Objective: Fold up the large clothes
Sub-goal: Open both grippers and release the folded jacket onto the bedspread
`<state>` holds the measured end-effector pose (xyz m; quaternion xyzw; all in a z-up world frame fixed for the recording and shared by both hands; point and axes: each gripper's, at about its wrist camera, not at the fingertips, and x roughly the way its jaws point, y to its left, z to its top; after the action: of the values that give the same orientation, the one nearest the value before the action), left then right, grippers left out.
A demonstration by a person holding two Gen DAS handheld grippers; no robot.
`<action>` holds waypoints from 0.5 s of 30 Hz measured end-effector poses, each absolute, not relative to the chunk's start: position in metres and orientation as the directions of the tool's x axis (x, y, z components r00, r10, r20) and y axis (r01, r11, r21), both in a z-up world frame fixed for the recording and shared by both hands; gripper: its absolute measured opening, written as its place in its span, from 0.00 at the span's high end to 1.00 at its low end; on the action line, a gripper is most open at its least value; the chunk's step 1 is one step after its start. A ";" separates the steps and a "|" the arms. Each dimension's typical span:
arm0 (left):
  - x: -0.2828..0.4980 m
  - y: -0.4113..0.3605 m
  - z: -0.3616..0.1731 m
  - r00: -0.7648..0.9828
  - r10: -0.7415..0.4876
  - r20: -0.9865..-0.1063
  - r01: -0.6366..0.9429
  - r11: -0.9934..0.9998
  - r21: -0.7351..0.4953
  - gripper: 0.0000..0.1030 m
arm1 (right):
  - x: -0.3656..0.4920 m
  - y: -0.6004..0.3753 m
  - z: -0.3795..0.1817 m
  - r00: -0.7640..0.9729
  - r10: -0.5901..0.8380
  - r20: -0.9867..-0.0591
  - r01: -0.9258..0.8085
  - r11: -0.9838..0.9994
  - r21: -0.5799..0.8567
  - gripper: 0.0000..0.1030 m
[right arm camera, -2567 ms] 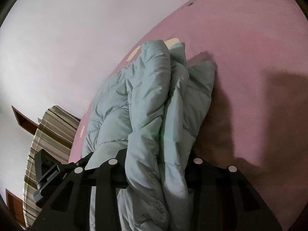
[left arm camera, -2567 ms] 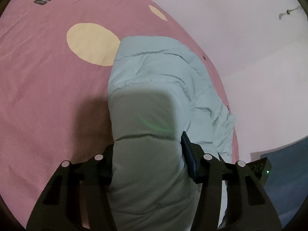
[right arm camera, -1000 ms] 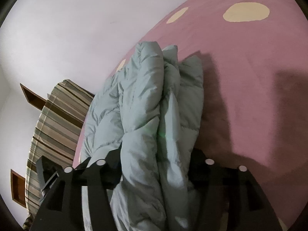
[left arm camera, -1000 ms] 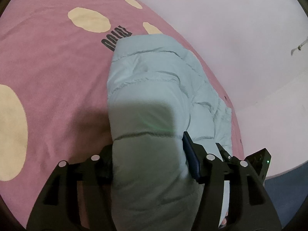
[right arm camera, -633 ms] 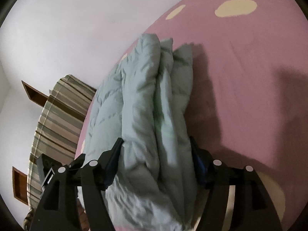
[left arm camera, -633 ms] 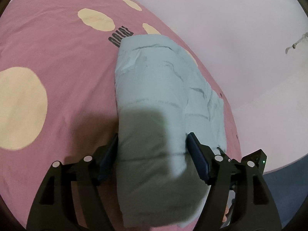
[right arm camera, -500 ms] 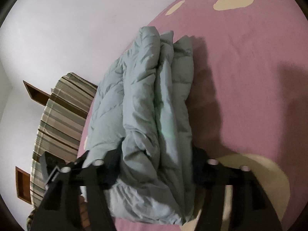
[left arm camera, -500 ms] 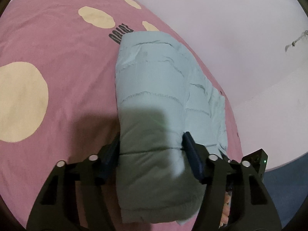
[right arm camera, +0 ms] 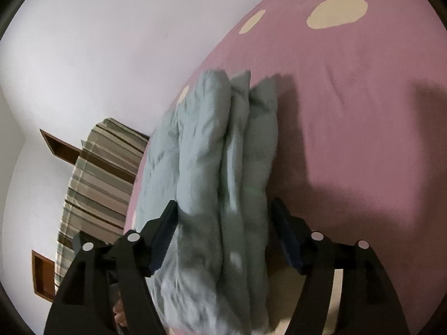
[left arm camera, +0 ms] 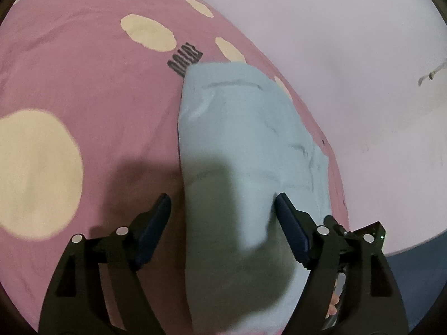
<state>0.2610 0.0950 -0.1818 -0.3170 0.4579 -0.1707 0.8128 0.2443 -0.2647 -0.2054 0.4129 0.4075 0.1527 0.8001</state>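
A folded pale-blue padded jacket point(left arm camera: 245, 150) lies on the pink spotted bedsheet point(left arm camera: 83, 83), near the bed's far edge by the wall. Half a second earlier both tools pinched its bulk; the jaws have just been opening. The left gripper point(left arm camera: 222, 209) now stands apart, pads clear of the fabric between them. The right gripper point(right arm camera: 223, 215) has likewise spread, its layered bundle point(right arm camera: 223, 153) loosely between the pads.

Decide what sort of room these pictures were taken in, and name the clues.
Probably a bedroom: a folded pale blue puffer jacket lies on a pink sheet with cream spots, like a bedsheet, beside a plain wall and a striped cloth.
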 end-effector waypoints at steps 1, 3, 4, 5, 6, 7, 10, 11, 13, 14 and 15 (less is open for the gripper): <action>0.268 0.095 -0.182 0.521 -0.567 -0.638 -0.018 0.740 -0.672 0.25 | 0.254 -0.270 -0.206 0.626 0.578 -0.523 0.104 0.603 0.791 0.32; 0.283 0.098 -0.185 0.519 -0.565 -0.641 -0.033 0.736 -0.676 0.25 | 0.270 -0.278 -0.206 0.637 0.580 -0.507 0.115 0.579 0.807 0.32; 0.291 0.098 -0.187 0.517 -0.568 -0.640 -0.041 0.731 -0.681 0.25 | 0.280 -0.281 -0.206 0.642 0.578 -0.504 0.121 0.573 0.811 0.32; 0.300 0.097 -0.188 0.517 -0.567 -0.641 -0.047 0.729 -0.683 0.25 | 0.287 -0.283 -0.205 0.646 0.574 -0.504 0.124 0.573 0.810 0.32; 0.307 0.095 -0.189 0.518 -0.563 -0.644 -0.052 0.730 -0.681 0.25 | 0.294 -0.285 -0.205 0.650 0.568 -0.506 0.128 0.574 0.809 0.32; 0.311 0.094 -0.190 0.518 -0.561 -0.646 -0.053 0.732 -0.679 0.25 | 0.301 -0.286 -0.205 0.653 0.562 -0.508 0.133 0.575 0.807 0.32; 0.321 0.089 -0.193 0.512 -0.545 -0.664 -0.062 0.748 -0.661 0.25 | 0.318 -0.288 -0.209 0.650 0.563 -0.510 0.154 0.560 0.814 0.32; 0.322 0.087 -0.194 0.509 -0.541 -0.669 -0.065 0.751 -0.657 0.25 | 0.322 -0.288 -0.213 0.644 0.564 -0.518 0.163 0.560 0.812 0.33; 0.327 0.085 -0.197 0.506 -0.526 -0.684 -0.069 0.765 -0.640 0.25 | 0.326 -0.285 -0.218 0.630 0.559 -0.539 0.178 0.572 0.801 0.58; 0.329 0.083 -0.198 0.504 -0.520 -0.690 -0.067 0.773 -0.631 0.25 | 0.327 -0.285 -0.221 0.625 0.562 -0.542 0.181 0.571 0.801 0.60; 0.330 0.082 -0.199 0.503 -0.517 -0.692 -0.063 0.777 -0.626 0.25 | 0.327 -0.286 -0.225 0.623 0.561 -0.545 0.188 0.569 0.800 0.64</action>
<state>0.3297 0.0820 -0.1990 -0.3031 0.4784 -0.1400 0.8122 0.3266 -0.2863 -0.2249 0.4484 0.4176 0.1193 0.7812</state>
